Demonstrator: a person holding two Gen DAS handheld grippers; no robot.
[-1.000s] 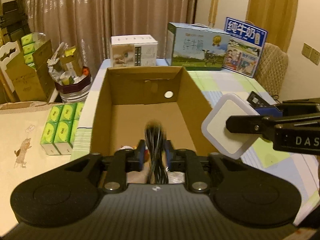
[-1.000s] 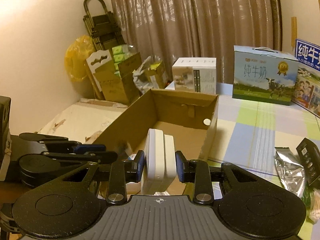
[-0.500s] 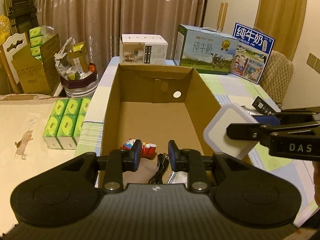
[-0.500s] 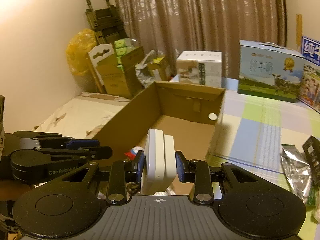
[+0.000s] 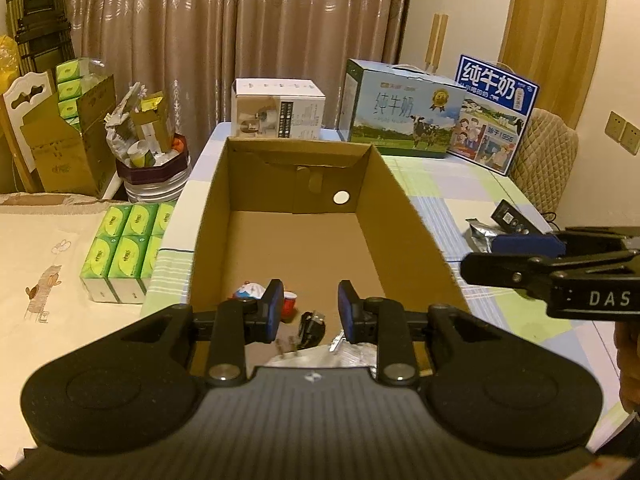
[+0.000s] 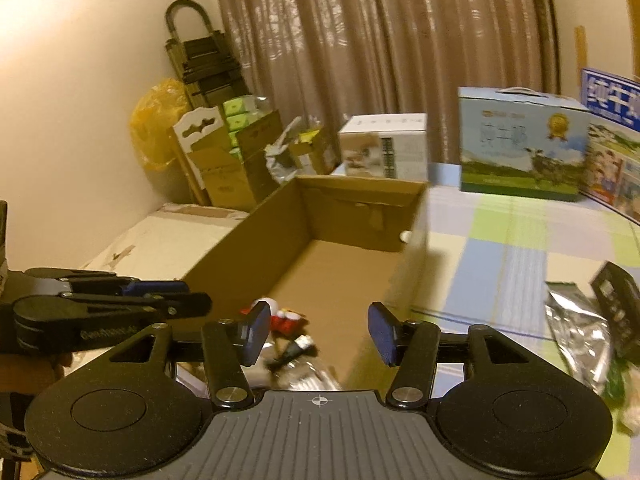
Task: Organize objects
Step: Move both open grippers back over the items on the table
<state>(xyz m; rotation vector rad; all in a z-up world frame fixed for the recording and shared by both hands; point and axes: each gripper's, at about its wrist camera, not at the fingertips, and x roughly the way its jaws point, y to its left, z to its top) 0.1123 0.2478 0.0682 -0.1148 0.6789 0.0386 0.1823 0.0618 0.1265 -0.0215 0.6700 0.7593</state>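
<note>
Tissue packs [image 5: 126, 246]: green and white, stacked at 9 o'clock in the left wrist view, on a cream surface left of the table.
Bin [image 5: 154, 166]: round, at 10 o'clock, stuffed with paper and cartons.
Left gripper [image 5: 310, 310]: at 6 o'clock in its own view, over the near end of the box; blue pads spread apart, nothing between them.
Box [image 5: 404, 216]: open brown cardboard, long, running from 6 toward 12 o'clock on the checked table [image 5: 472, 184]; a round hole in its far wall.
Toy [image 5: 250, 292]: small, red, white and blue, on the box floor at the near end, just beyond the left pad.
Cable [image 5: 310, 322]: black, with a plug, lying on the box floor between the left gripper's pads in view.
Wrapper [image 5: 352, 350]: shiny packet at the very near end of the box, partly hidden by the gripper body.
Milk cartons [image 5: 404, 114]: two printed cases upright at 1 o'clock, behind the box.
Right gripper [image 6: 318, 334]: fingers wide apart and empty; seen from the left wrist at 3 o'clock, just right of the box wall.
Foil bag [image 6: 576, 320]: silver, on the table at 3 o'clock in the right wrist view, beside a black device [image 6: 616, 292].
</note>
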